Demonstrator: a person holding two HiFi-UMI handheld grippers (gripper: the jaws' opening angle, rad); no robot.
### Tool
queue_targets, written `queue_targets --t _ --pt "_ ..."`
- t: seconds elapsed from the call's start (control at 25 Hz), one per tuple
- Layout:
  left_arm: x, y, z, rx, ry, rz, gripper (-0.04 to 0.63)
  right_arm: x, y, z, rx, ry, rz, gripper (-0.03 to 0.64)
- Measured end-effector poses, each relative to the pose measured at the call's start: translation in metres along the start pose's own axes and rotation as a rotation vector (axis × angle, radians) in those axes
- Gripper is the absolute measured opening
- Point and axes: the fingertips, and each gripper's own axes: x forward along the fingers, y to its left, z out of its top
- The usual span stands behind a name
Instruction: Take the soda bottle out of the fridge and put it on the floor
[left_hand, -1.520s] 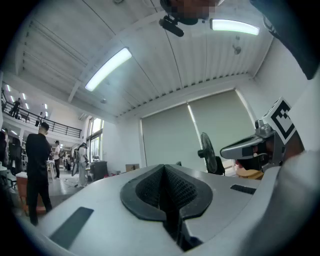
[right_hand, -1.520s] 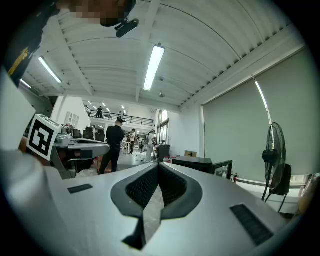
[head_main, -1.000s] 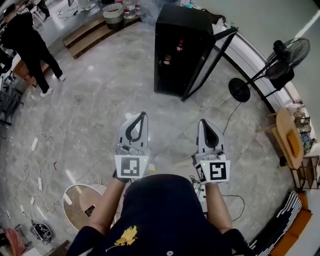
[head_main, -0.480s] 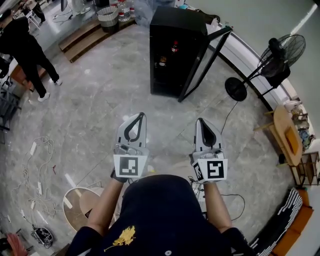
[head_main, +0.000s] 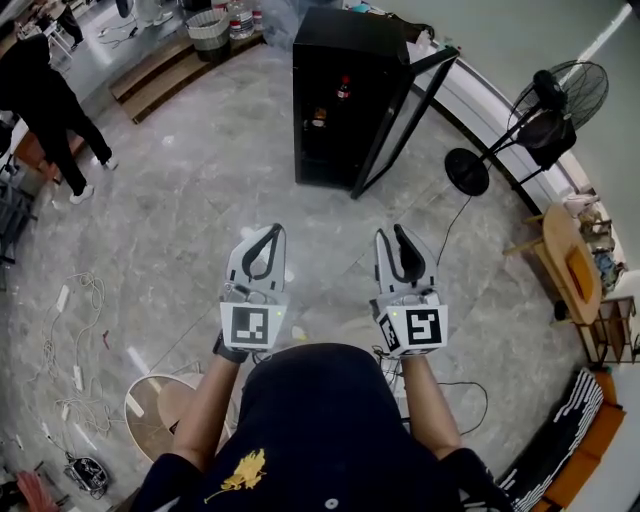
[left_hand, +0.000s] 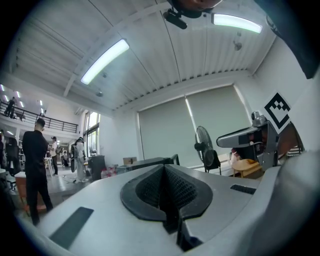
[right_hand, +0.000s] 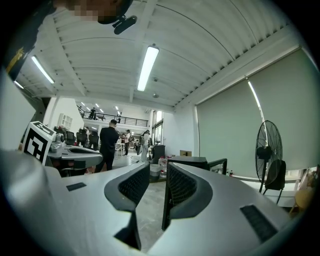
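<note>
Your left gripper (head_main: 273, 232) is closed, empty; your right gripper (head_main: 391, 234) has just been opening slightly, nothing between. The bottle (head_main: 344, 90) stands in the open fridge (head_main: 345, 40).

Large lab-type hall is indicated: strip lights (right_hand: 148, 67) set in a ribbed ceiling (right_hand: 200, 55), a railed mezzanine (right_hand: 120, 120) seen behind, cables (head_main: 80, 378) strewn over the stone floor (head_main: 200, 190).

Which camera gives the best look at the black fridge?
The head view: the whole fridge shows from above, its door swung open and a soda bottle on a shelf inside. The right gripper view catches only its top and door, far off; the left gripper view shows just a sliver of its top.
</note>
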Motion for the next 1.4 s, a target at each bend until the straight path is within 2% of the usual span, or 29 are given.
queue_targets --t 0.12,0.2,0.28,0.32,0.56,0.8,1.08,1.12,1.24,1.4 --pt "-0.001 0.005 -0.005 -0.007 0.020 0.011 0.017 0.003 0.000 -0.005 0.013 0.011 0.002 0.158" --pt "-0.002 0.008 -0.006 -0.010 0.020 0.022 0.017 0.008 0.004 -0.008 0.043 0.016 0.026 0.249" --pt "-0.003 0.012 -0.005 -0.017 0.015 0.029 0.017 0.012 0.010 -0.010 0.078 0.021 0.054 0.370" --pt "-0.003 0.013 -0.005 -0.014 0.015 0.029 0.017 0.013 0.012 -0.010 0.085 0.024 0.060 0.391" --pt "-0.008 0.025 -0.009 -0.046 0.014 0.036 0.017 0.011 0.020 -0.006 0.037 0.043 0.038 0.393" --pt "0.004 0.049 -0.003 -0.085 -0.036 0.063 0.017 0.009 -0.006 -0.004 0.000 0.108 -0.027 0.392" --pt "0.039 0.068 -0.023 -0.118 -0.006 0.071 0.017 0.045 -0.024 -0.004 -0.027 0.122 -0.035 0.391" --pt "0.046 0.067 -0.023 -0.109 0.002 0.065 0.017 0.052 -0.029 -0.006 -0.018 0.123 -0.034 0.391" --pt "0.072 0.070 -0.024 -0.019 0.024 0.035 0.017 0.083 -0.044 -0.015 0.012 0.123 -0.023 0.391" --pt "0.116 0.087 -0.031 -0.161 0.023 0.077 0.017 0.140 -0.058 -0.030 0.044 0.126 0.011 0.388"
